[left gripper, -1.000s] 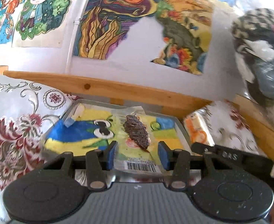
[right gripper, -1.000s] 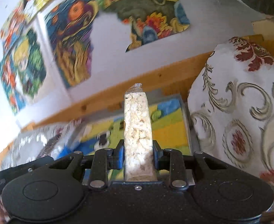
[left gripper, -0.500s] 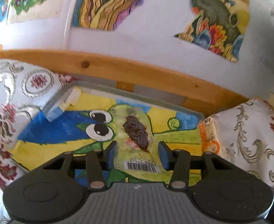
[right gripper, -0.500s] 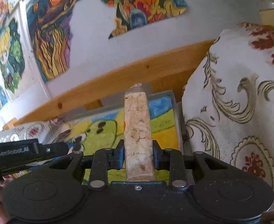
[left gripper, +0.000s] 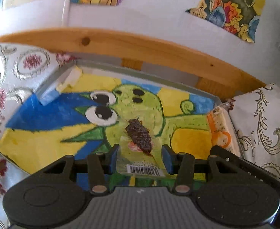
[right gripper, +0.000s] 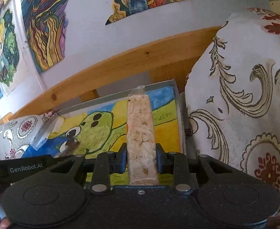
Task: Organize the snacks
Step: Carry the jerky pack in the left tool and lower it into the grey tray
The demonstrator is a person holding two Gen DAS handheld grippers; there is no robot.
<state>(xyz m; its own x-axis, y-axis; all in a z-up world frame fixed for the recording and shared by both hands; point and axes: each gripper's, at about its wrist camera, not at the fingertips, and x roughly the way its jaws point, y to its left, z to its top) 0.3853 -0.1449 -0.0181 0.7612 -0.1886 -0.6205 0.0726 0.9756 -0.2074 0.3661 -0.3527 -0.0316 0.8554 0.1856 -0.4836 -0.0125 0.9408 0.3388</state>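
Observation:
A clear snack packet (left gripper: 140, 135) with a dark brown piece and a barcode is held in my left gripper (left gripper: 140, 152), which is shut on it just above the painted tray (left gripper: 159, 76). The tray is shallow and grey-rimmed, and its floor shows a green cartoon creature on blue and yellow. My right gripper (right gripper: 140, 156) is shut on a long pale crispy bar (right gripper: 140, 129) in clear wrap, standing upright over the tray's right side (right gripper: 105, 99). The left wrist view shows that bar (left gripper: 218, 126) at the right. The right wrist view shows the left gripper's body (right gripper: 25, 168) low at the left.
Patterned cushions flank the tray on the left (left gripper: 16, 70) and right (right gripper: 244, 95). A wooden rail (left gripper: 140, 45) runs behind it, under a white wall with coloured drawings (right gripper: 44, 24). A small pale block (left gripper: 71, 78) sits in the tray's far left corner.
Both grippers have come forward and lower toward the tray, which now fills more of each view. The packet and the bar stay gripped as before.

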